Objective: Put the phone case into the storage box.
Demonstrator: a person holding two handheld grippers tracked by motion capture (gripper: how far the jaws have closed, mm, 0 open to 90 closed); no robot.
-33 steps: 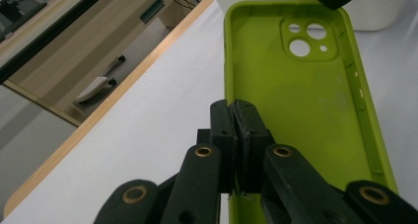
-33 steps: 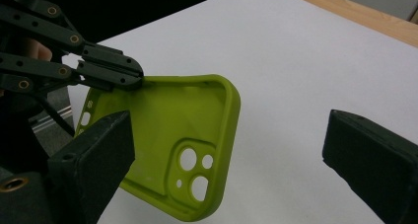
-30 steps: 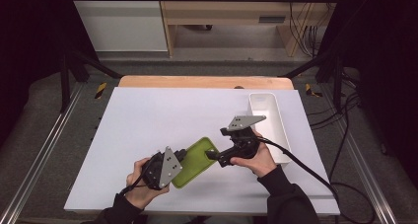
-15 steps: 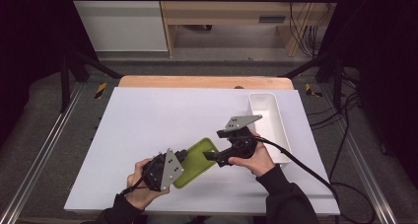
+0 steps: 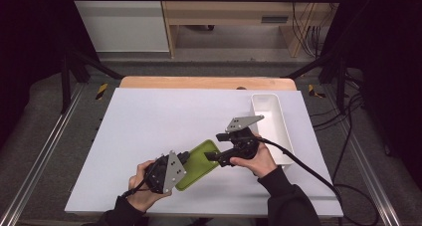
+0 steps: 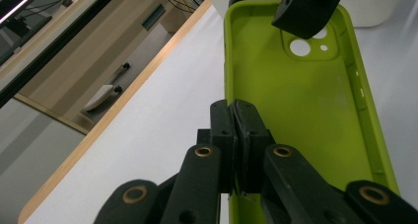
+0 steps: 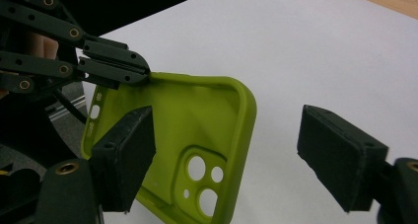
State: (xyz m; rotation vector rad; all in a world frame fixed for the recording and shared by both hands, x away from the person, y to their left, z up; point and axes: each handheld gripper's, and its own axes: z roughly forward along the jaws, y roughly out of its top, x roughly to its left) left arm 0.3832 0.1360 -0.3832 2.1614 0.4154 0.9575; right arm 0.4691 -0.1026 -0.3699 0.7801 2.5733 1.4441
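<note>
Two tongs work one green phone case [image 5: 198, 158] near the front edge of my white worktop [image 5: 149, 126]. Left tongs [image 6: 235, 116] are clamped tight on the case's rim at one end, holding it tilted off the surface. Right tongs [image 7: 224, 160] have just been closing, with the camera-hole end of the case between the jaws; pads not pressing it, a gap shows on one side. White tray [image 5: 278, 131] sits just beside my right hand [image 5: 256, 159], cable [image 5: 308, 169] trailing off to the right edge. Wooden shelf unit [image 5: 234, 22] stands well behind. No readable writing or brand on the case.
</note>
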